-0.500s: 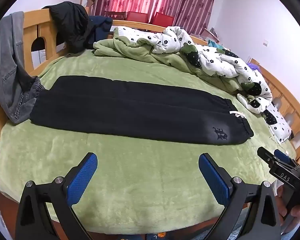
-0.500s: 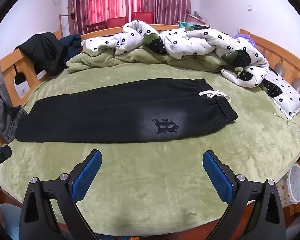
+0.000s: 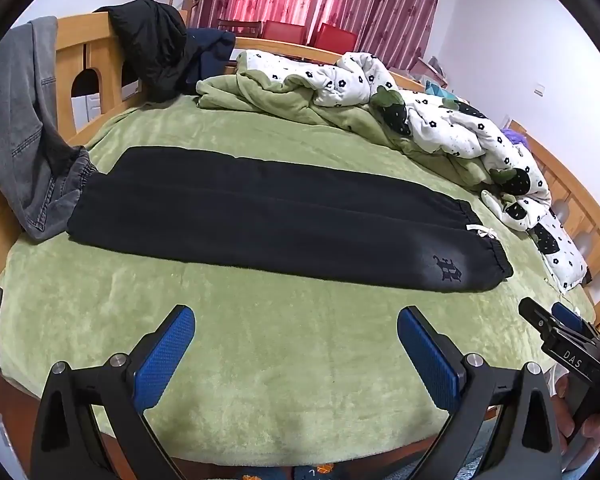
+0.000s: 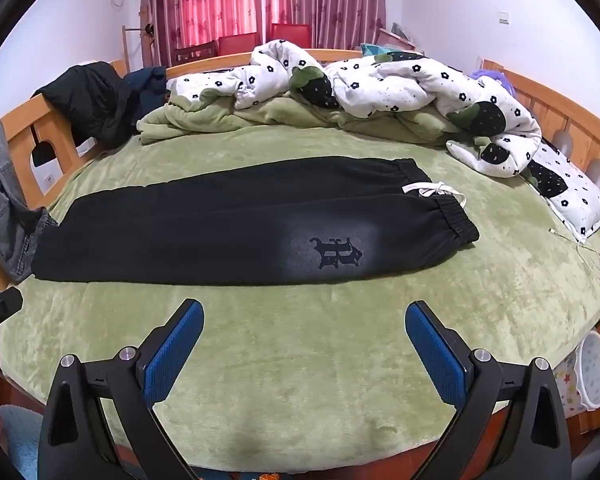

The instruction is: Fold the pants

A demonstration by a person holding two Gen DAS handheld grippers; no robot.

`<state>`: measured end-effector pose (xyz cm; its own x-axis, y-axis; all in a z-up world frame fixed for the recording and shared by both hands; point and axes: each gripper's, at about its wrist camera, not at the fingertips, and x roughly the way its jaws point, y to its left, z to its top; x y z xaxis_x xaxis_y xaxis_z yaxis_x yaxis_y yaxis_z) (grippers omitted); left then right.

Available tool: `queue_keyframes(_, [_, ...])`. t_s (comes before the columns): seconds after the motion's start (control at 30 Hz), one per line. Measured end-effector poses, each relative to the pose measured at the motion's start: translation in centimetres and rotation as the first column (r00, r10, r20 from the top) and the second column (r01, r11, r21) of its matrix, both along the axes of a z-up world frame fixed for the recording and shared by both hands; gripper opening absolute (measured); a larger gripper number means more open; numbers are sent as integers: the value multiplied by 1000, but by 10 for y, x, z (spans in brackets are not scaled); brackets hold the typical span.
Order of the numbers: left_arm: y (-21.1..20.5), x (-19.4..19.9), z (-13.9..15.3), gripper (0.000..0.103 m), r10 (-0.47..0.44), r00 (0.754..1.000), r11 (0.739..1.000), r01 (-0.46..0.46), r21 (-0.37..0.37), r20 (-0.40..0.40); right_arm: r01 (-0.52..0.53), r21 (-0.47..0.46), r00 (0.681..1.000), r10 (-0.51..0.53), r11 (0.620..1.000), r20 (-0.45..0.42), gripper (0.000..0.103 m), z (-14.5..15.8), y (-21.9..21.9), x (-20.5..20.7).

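The left gripper and right gripper hang over the near edge of the bed, jaws spread wide and empty. Beyond them the pants lie flat across the bed, legs already laid together, waistband to the right, cuffs to the left. This looks like the approach before the crosswise fold: next, each gripper must reach an end and pinch it. Against the earlier frame, nothing visibly differs.
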<state>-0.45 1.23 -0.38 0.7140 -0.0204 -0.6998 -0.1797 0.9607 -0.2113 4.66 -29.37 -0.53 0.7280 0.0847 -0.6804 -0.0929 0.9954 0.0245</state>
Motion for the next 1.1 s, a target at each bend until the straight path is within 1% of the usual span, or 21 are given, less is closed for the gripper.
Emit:
queue_keyframes(0.17, [-1, 0, 0, 102, 4, 1000, 1000, -4, 14, -7, 0, 8, 1000, 0, 1000, -2, 100, -3, -1, 1])
queue_keyframes(1.1, [5, 1, 2, 102, 18, 1000, 1000, -18, 5, -15, 2, 19, 1000, -2, 1000, -9, 100, -7, -2, 1])
